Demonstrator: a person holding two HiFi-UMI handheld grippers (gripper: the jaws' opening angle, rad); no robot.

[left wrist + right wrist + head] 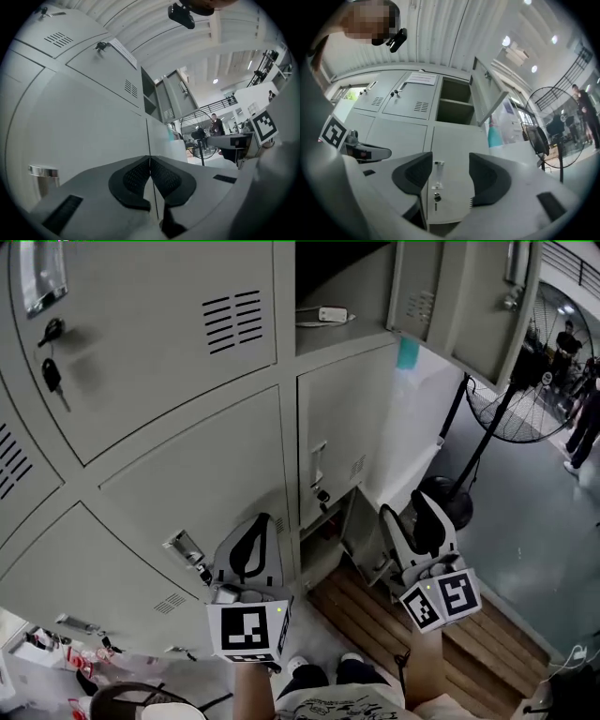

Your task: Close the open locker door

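At upper left of the head view, a grey locker bank (141, 446) with keys (52, 371) hanging from a lock on a closed, vented door. Lower and left of centre, the left gripper (258, 521) in front of the closed doors, tips towards the lockers, its marker cube (248, 629) nearest the camera. In the left gripper view, left gripper (150, 159) clenched, black pads pressed together with nothing between them, plain locker fronts behind. At top centre of the head view, an open compartment (342, 273) with a small white object (333, 314) lying on its shelf; below it, a closed door with a handle (319, 460). Lower still, a small door leaf (361, 538) seemingly ajar, just left of the right gripper (405, 507). In the right gripper view, right gripper (450, 157) released, jaws wide apart and gripping nothing; only that closed door's handle (437, 174), well beyond the pads, visible through the gap. At upper right of the head view, the open locker door (419, 296) swung out from the top compartment, well above and apart from both grippers; in the right gripper view, same door (487, 96) at upper centre, angled out to the right. Further right, a standing fan (530, 381) on the grey floor and people (567, 338) in the distance; wooden slats (422, 634) at bottom right.
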